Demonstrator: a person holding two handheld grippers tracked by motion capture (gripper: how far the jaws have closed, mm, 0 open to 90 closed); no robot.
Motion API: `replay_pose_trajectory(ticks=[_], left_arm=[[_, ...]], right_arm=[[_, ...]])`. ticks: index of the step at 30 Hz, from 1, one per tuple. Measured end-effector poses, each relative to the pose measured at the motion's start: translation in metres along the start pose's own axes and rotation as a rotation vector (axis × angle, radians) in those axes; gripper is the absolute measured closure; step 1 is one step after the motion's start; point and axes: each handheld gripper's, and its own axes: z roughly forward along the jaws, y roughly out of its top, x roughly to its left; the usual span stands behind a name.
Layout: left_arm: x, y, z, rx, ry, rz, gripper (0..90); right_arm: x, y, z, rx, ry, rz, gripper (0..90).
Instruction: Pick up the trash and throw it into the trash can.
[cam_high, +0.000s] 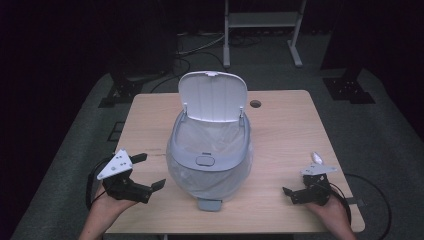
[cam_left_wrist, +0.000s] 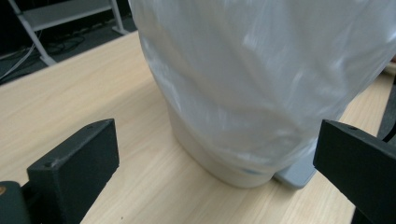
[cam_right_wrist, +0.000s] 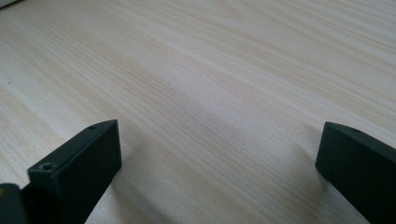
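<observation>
Currently the lined bin (cam_high: 210, 160) stands mid-table (cam_high: 285, 130), lid (cam_high: 213, 96) raised at its far side. Left gripper (cam_high: 149, 171) sits just left of the bin, jaws apart, touching nothing. Right gripper (cam_high: 300, 186) rests well right of the bin, jaws apart, empty.

In the left gripper view the bin (cam_left_wrist: 233, 163) is cut off by the top edge, its rim and lid out of frame, and the plastic liner (cam_left_wrist: 261, 70) over it is blurred. In the high view the bin's base hides behind the bulging liner (cam_high: 210, 180), and both forearms are cut off at the bottom edge.
</observation>
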Motion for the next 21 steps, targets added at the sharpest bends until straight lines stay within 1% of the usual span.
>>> replay_pose_trajectory(ticks=[5, 9, 10, 11, 17, 21], left_arm=[[0.003, -0.015, 0.012, 0.033, 0.006, 0.002, 0.0], [0.004, -0.024, 0.019, 0.053, 0.012, -0.007, 0.0], [0.004, -0.028, 0.023, 0.065, 0.01, -0.009, 0.0], [0.004, -0.028, 0.023, 0.065, 0.01, -0.009, 0.0], [0.004, -0.041, 0.035, 0.113, 0.03, -0.013, 0.0], [0.006, -0.049, 0.042, 0.143, 0.047, -0.017, 0.0]], right_arm=[[0.0, 0.0, 0.0, 0.0, 0.0, 0.0, 0.0], [0.0, 0.0, 0.0, 0.0, 0.0, 0.0, 0.0], [0.0, 0.0, 0.0, 0.0, 0.0, 0.0, 0.0], [0.0, 0.0, 0.0, 0.0, 0.0, 0.0, 0.0], [0.0, 0.0, 0.0, 0.0, 0.0, 0.001, 0.0], [0.0, 0.0, 0.0, 0.0, 0.0, 0.001, 0.0]])
